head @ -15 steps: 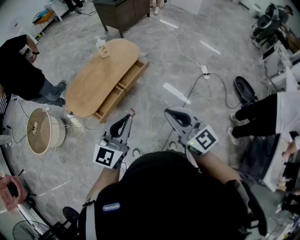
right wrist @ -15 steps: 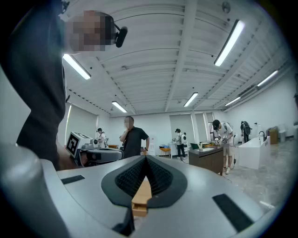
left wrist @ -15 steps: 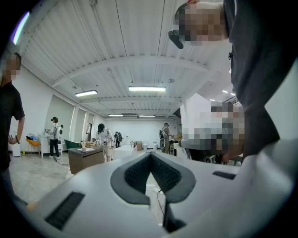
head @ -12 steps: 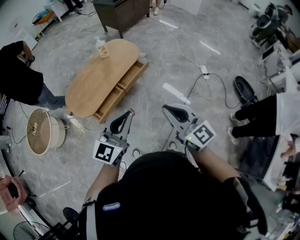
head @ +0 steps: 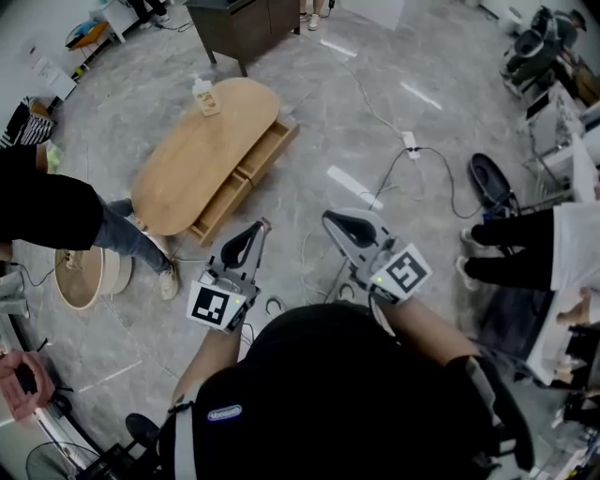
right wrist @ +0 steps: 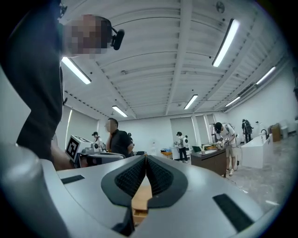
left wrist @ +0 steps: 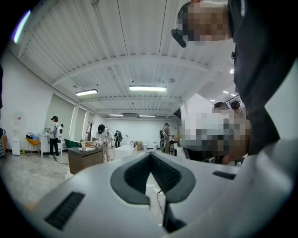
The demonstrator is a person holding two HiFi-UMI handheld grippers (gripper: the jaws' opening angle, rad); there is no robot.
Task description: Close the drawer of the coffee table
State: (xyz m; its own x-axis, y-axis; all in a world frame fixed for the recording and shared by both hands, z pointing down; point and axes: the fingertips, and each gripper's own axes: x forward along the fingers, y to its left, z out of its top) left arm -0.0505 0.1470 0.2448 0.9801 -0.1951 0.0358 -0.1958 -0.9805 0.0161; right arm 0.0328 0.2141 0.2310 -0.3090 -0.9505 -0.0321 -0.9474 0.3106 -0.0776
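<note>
The oval wooden coffee table stands on the grey floor ahead of me to the left. Its drawer sticks out of the long side that faces right. My left gripper is shut and empty, held level, a good way short of the table's near end. My right gripper is also shut and empty, beside the left one and further right. In the left gripper view the jaws meet with nothing between them. The right gripper is closed too, and the table's wood shows below the pads.
A small carton stands at the table's far end. A person walks at the left, one shoe near the table, beside a round drum stool. Cables and a power strip lie on the floor to the right. A dark cabinet stands behind.
The person at the left has stepped down and right, in front of the drum stool and closer to the table. Both grippers have barely moved and stay shut.
</note>
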